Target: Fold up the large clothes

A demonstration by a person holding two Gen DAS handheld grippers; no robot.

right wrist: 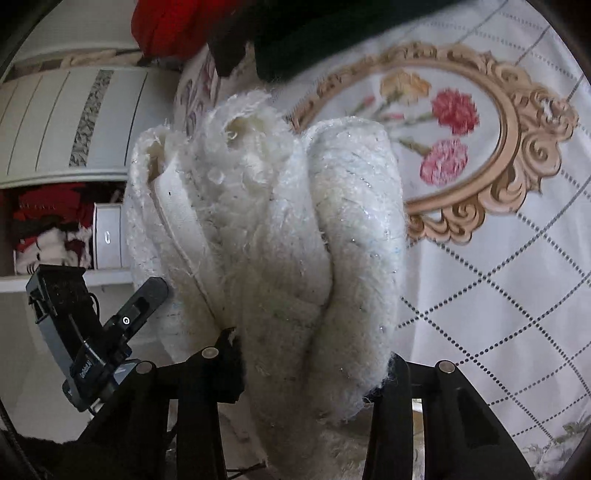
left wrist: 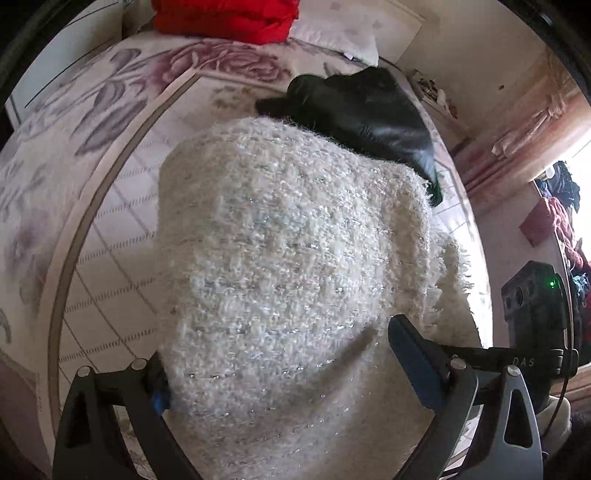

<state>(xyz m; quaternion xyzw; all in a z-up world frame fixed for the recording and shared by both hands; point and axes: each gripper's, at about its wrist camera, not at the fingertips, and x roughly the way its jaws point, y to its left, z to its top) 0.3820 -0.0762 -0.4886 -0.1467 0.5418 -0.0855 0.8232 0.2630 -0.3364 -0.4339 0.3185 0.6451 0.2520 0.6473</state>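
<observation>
Right tongs (right wrist: 314, 369) clamp the bunched white sweater (right wrist: 266, 229); left tongs (left wrist: 280, 369), lettered "DAS", gape wide.

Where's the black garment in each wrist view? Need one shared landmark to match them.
Left wrist: the black garment lies upper centre-right on the bedspread, just past the far edge of the white fuzzy sweater.
Right wrist: the same garment fills the top centre, blurred, beyond the bunched sweater.
Shared landmark: the red clothes at the top edge of both.
</observation>
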